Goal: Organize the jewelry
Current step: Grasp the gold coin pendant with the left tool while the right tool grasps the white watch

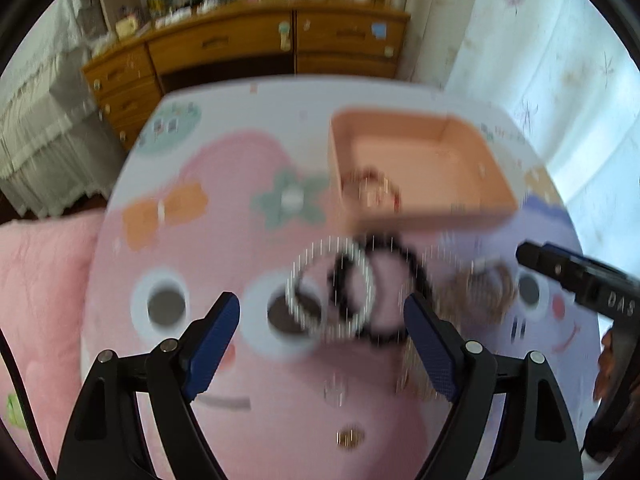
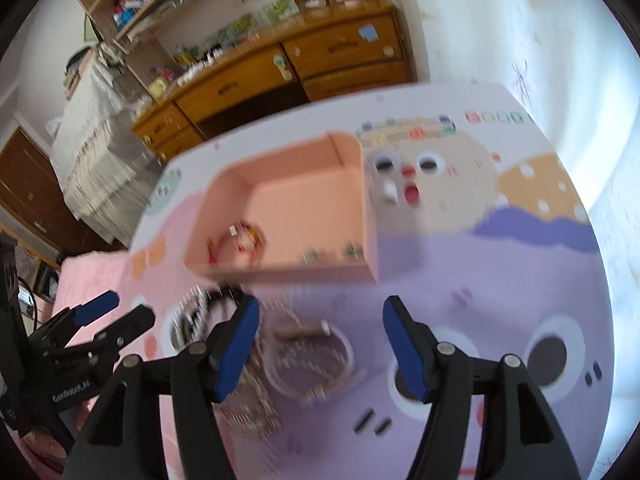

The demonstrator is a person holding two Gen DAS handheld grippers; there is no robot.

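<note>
Both frames blurred. Left gripper (image 1: 322, 316) jaws wide, nothing gripped; white bead bracelet (image 1: 331, 286) and black bracelet (image 1: 380, 288) lie overlapping on the cartoon mat (image 1: 240, 168) between them. Right gripper (image 2: 320, 344) jaws wide over a brownish bracelet (image 2: 310, 354). Peach tray (image 2: 280, 208) just beyond holds a red bracelet (image 2: 238, 242).

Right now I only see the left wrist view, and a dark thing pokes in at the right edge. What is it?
Observer: That is the right hand-held gripper. Its jaws stand open, and a brownish bracelet on the mat shows between its fingers.
Operator: Does the pink tray hold only the red bracelet?
Observer: No. Small greenish pieces also lie against its near wall, too blurred to name.
</note>
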